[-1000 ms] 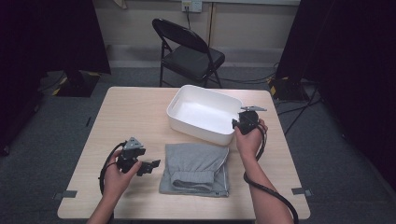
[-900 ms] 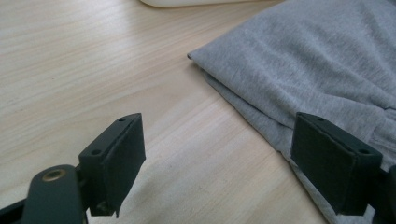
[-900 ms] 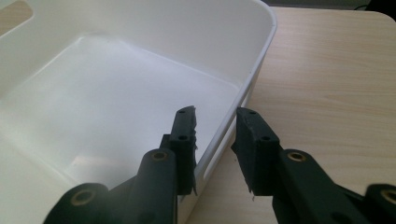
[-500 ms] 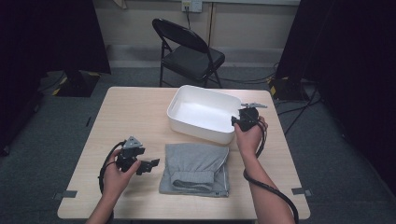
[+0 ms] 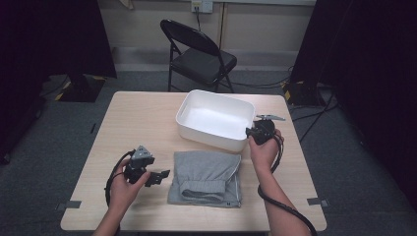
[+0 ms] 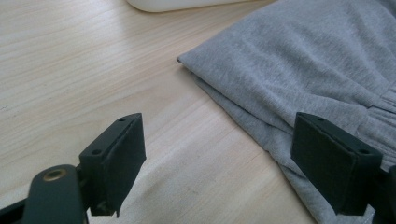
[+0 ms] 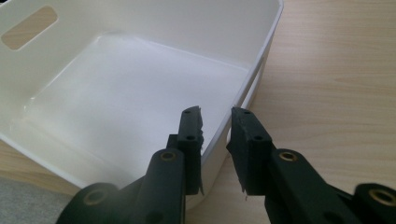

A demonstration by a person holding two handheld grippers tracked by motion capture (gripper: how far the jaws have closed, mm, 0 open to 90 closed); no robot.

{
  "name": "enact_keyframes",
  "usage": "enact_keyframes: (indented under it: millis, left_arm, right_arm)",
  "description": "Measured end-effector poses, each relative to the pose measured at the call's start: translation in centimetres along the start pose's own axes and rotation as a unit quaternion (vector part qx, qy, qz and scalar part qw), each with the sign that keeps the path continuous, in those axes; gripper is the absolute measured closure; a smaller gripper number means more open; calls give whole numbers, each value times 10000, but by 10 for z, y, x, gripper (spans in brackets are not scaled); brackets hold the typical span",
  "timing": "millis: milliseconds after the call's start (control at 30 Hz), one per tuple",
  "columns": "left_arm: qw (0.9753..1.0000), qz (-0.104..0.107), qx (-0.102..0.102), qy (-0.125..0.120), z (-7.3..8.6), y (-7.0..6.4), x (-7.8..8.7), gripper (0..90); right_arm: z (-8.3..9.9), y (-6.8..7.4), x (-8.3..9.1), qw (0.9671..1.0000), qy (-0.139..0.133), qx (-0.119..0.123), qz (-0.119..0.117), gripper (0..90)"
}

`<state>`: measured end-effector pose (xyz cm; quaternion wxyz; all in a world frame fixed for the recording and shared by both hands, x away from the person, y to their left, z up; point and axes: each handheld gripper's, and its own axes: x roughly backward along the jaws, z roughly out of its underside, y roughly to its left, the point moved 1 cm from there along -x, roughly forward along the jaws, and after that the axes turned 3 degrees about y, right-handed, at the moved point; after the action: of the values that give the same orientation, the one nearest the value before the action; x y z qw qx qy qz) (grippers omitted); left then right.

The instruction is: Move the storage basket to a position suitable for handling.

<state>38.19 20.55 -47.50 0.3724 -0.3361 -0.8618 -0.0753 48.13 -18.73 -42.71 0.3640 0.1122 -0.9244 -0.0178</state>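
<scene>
Folded grey sweatpants (image 5: 205, 178) lie near the table's (image 5: 137, 123) front edge, waistband gathers showing, fabric soft and heathered. We hold our left gripper (image 6: 219, 163) just beside the pants' left edge, jaws spread wide, one over the cloth, likely to take the fold. Beyond, our right gripper (image 7: 215, 135) straddles the white plastic bin's (image 5: 196, 105) near wall, jaws narrowly parted either side, probably steadying it. Farther back stands a folding chair (image 5: 199, 56).
</scene>
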Motion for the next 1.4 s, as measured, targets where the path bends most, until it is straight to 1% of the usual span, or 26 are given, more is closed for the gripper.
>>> enact_keyframes:
  millis: [33, 67, 100, 167, 200, 267, 300, 367, 433, 500, 567, 633, 700, 733, 800, 833, 933, 967, 1067, 1133, 1200, 1267, 1400]
  left_arm:
    - [10000, 11, -1, 1, 0, 0, 0, 176]
    - [10000, 3, 5, -6, 0, 0, 0, 177]
    - [10000, 7, 3, 0, 0, 1, -1, 177]
    - [10000, 16, 8, -1, -1, 1, 0, 177]
    - [10000, 19, 5, -1, -1, 2, -1, 177]
    - [10000, 11, 10, -15, -2, 3, -1, 177]
    - [10000, 27, 15, -29, -2, 3, -1, 177]
    - [10000, 32, 19, -38, -3, 4, -2, 177]
    - [10000, 59, 47, -39, -3, 4, -3, 177]
    - [10000, 57, 37, -21, -2, 5, -4, 177]
    - [10000, 65, 51, -19, -2, 6, -5, 178]
    - [10000, 63, 63, -8, -1, 6, -6, 177]
    - [10000, 57, 48, 13, -1, 7, -7, 178]
    - [10000, 55, 74, 18, -1, 8, -8, 178]
    - [10000, 62, 70, 30, -1, 7, -8, 178]
    - [9999, 67, 65, 36, -1, 7, -8, 177]
    - [9999, 72, 81, 28, -1, 6, -9, 178]
    - [10000, 56, 60, 34, -1, 6, -9, 177]
    - [10000, 63, 32, 57, -1, 5, -10, 178]
    - [9999, 81, 62, 42, -1, 4, -10, 178]
    - [10000, 71, 36, 44, -1, 5, -9, 178]
    - [10000, 63, 48, 21, -1, 5, -9, 178]
    - [10000, 69, 40, 41, -1, 6, -7, 176]
  right_arm:
    - [-1, 0, 0, 10000, 11, 64, 26, 755]
    - [-2, 0, -1, 10000, 13, 77, 34, 761]
    - [-3, -1, -2, 10000, -4, 55, 39, 772]
    - [-6, -2, -4, 9999, -14, 90, 59, 780]
    - [-7, -3, -5, 10000, -18, 49, 57, 782]
    - [-10, -4, -8, 9999, 1, 108, 78, 786]
    - [-11, -4, -10, 10000, 1, 64, 65, 791]
    - [-14, -6, -12, 9999, -11, 116, 65, 802]
    - [-16, -9, -14, 9999, -61, 87, 25, 809]
    - [-18, -11, -16, 9998, -26, 193, -23, 811]
    - [-19, -13, -17, 9997, -33, 228, -90, 815]
    - [-19, -14, -18, 9997, -63, 197, -148, 821]
    - [-20, -15, -19, 9995, -87, 222, -192, 827]
    - [-20, -15, -19, 9994, -86, 267, -202, 827]
    - [-20, -14, -19, 9993, -99, 269, -232, 831]
    - [-19, -14, -20, 9994, -124, 224, -246, 832]
    - [-19, -13, -19, 9992, -127, 252, -266, 832]
    - [-18, -12, -19, 9992, -129, 232, -293, 832]
    - [-17, -9, -19, 9990, -127, 269, -343, 830]
    - [-17, -7, -18, 9990, -110, 260, -348, 831]
    - [-17, -5, -18, 9987, -100, 352, -366, 830]
    - [-17, -4, -18, 9984, -99, 363, -415, 831]
    - [-16, -1, -18, 9981, -105, 436, -430, 831]
